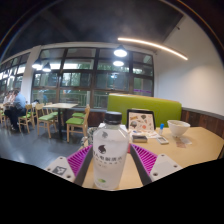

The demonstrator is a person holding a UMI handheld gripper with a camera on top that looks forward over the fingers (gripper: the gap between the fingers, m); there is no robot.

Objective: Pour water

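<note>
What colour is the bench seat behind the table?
Lime green bench, clearest in the gripper view, beyond the fingers.

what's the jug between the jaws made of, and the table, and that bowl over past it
Jug: looks like translucent whitish plastic with a dark printed label; it stands between the jaws of the gripper, and grip contact is unclear. Table: pale, smooth, probably laminate or light wood. Bowl: white and glossy, likely ceramic, possibly plastic.

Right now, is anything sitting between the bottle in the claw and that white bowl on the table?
Nothing visible does. The claw holds the bottle between its fingers, and the white bowl stands beyond it, ahead and off to one side. The table between them looks bare; the tablet stand sits off that line.
</note>
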